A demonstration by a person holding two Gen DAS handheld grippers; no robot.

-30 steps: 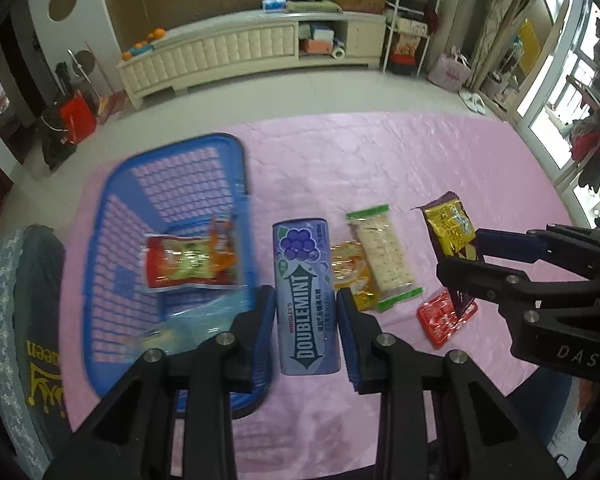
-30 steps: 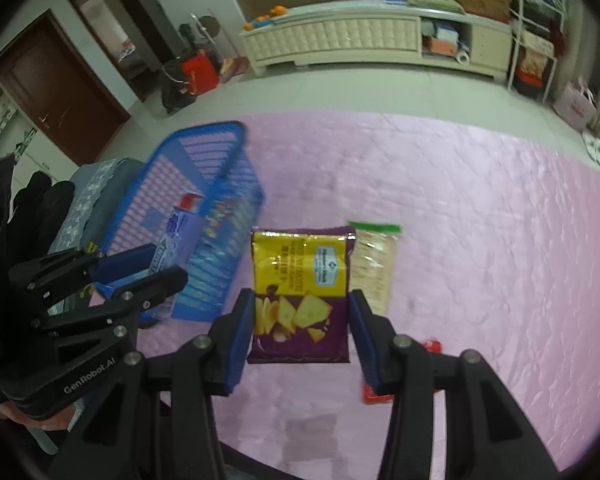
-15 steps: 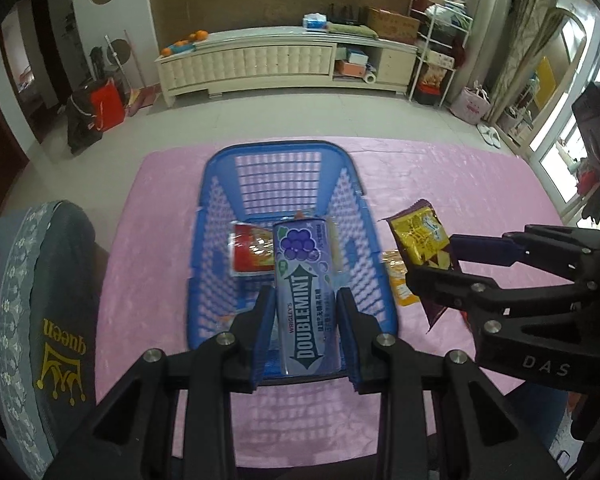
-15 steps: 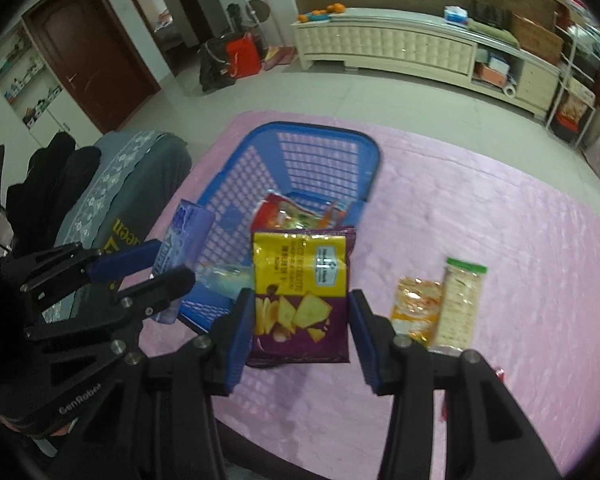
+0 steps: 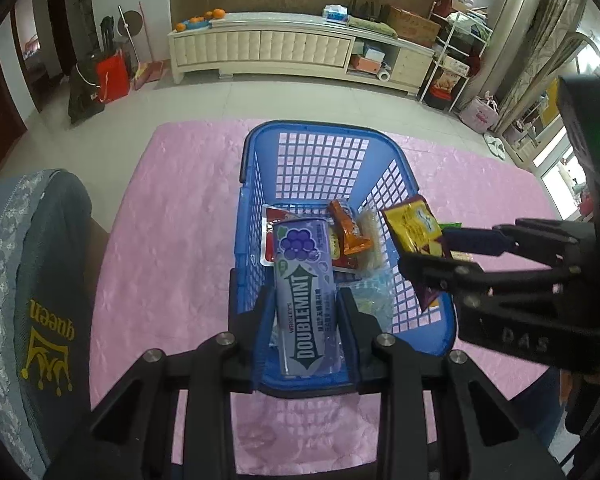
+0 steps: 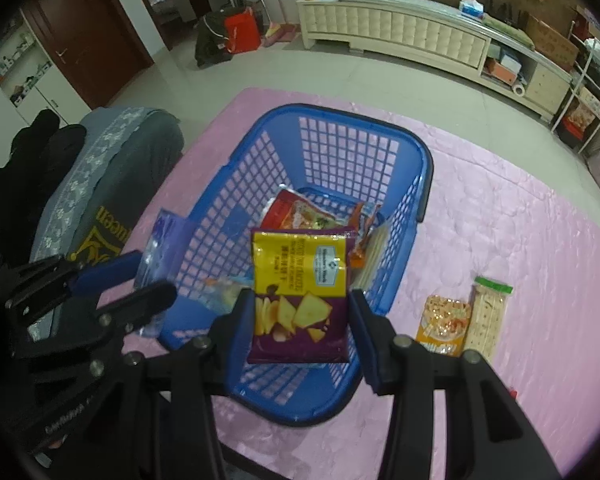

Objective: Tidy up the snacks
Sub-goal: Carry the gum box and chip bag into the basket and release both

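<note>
Left wrist view: my left gripper (image 5: 305, 308) is clamped narrowly on the purple Doublemint pack (image 5: 305, 294), held lengthwise above the blue basket (image 5: 324, 130) on the pink cloth (image 5: 172, 216). A red pouch (image 5: 269, 216) and an orange packet (image 5: 346, 226) lie inside.

Right wrist view: my right gripper (image 6: 300, 312), about half open, grips the yellow-and-purple chip bag (image 6: 300, 292) over the basket's near end. A cracker pack (image 6: 488, 316) and an orange snack bag (image 6: 444, 324) lie side by side on the cloth, right of the basket.
</note>
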